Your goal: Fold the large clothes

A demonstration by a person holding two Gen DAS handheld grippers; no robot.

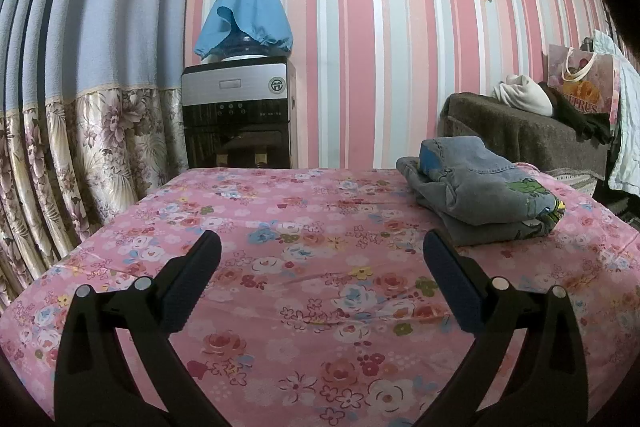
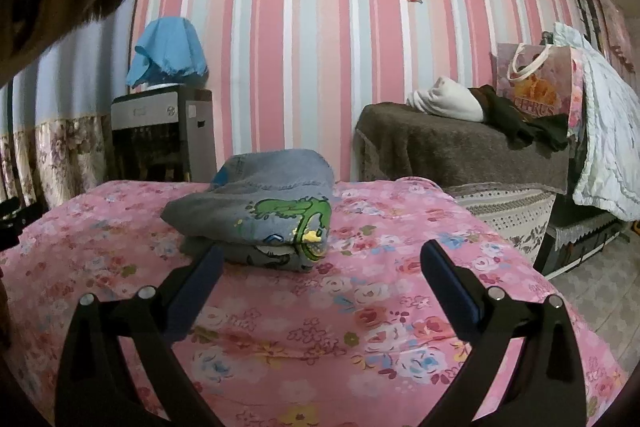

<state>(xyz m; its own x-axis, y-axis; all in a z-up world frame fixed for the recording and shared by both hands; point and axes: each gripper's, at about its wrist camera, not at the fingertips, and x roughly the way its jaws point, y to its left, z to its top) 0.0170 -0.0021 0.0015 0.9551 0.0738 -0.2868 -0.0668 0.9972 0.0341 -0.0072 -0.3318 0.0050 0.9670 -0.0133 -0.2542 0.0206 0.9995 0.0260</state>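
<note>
Both my claws, left claw (image 1: pixel 322 247) & right claw (image 2: pixel 322 255), hang spread wide w/ nothing held over the bed (image 1: pixel 280 307), since the folded clothes (image 2: pixel 264 215) look done, parked toward its far right corner.

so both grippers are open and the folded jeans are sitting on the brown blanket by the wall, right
Not quite. Both the left gripper and right gripper are open, but the folded jeans lie on the pink floral sheet, not on the brown blanket. The right wrist view shows this best; the blanket holds only a white bundle and dark clothes.
</note>
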